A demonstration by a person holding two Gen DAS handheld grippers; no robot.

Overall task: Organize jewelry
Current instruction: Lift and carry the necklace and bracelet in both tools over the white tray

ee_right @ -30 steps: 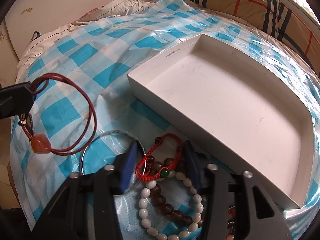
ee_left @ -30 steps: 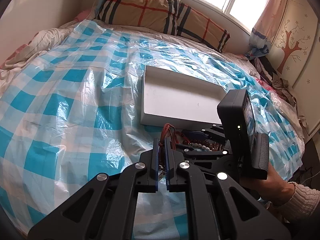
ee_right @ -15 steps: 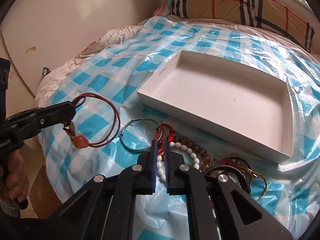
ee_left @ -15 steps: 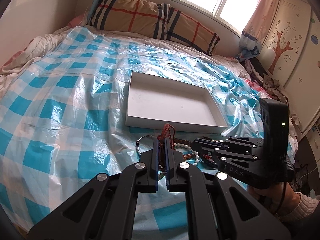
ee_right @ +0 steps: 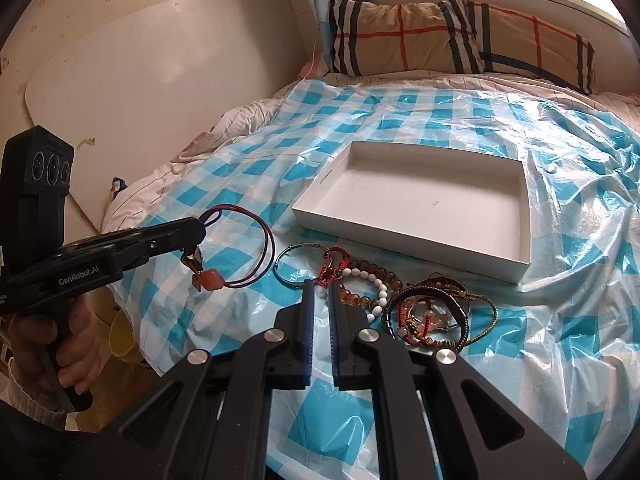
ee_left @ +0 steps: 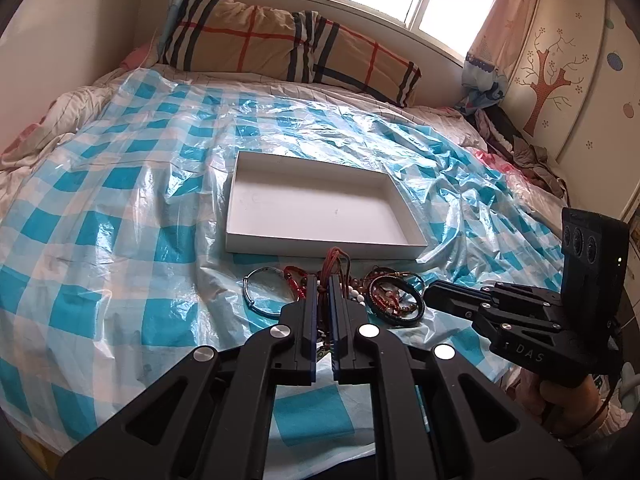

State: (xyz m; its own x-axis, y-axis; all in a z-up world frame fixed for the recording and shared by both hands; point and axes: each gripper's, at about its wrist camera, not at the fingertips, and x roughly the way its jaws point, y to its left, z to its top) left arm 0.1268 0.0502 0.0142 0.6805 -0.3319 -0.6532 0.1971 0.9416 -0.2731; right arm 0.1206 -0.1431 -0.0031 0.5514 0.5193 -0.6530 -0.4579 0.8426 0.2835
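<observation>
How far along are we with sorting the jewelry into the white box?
Nothing is filed yet: the white box is bare. In hand: the left tool is shut on the red cord necklace, held off the sheet. The right tool is shut, holding nothing. Left: the silver bangle and the bracelet pile on the checked sheet.

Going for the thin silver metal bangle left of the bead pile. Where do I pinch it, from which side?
Pinch the silver metal bangle on its bare left arc, coming straight down, one finger inside the ring, one outside. It lies flat on the blue-checked plastic sheet, so a sideways approach likely finds no edge; the red knotted cord bracelet crowds its right side.
</observation>
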